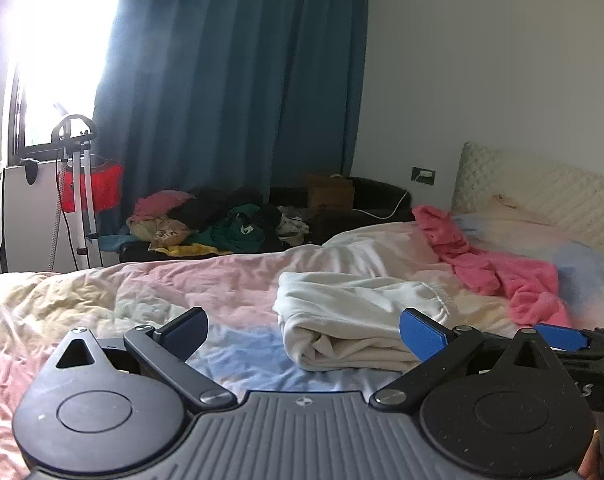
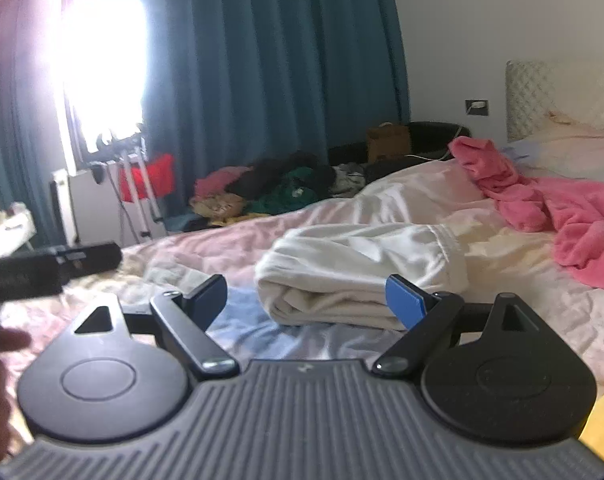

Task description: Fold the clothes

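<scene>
Ahead, the bed (image 1: 222,280) is lying rumpled, the folded white garment (image 1: 353,316) resting just beyond both tools. Soft and light, it is probably best pinched along its folded edge. Left gripper (image 1: 302,330) and right gripper (image 2: 305,300) are hovering spread, empty.

Domestic bedroom. Bed with rumpled pastel sheet (image 1: 102,300) and quilted cream headboard (image 1: 541,196). Long teal curtains (image 1: 230,100) cover the window.
</scene>
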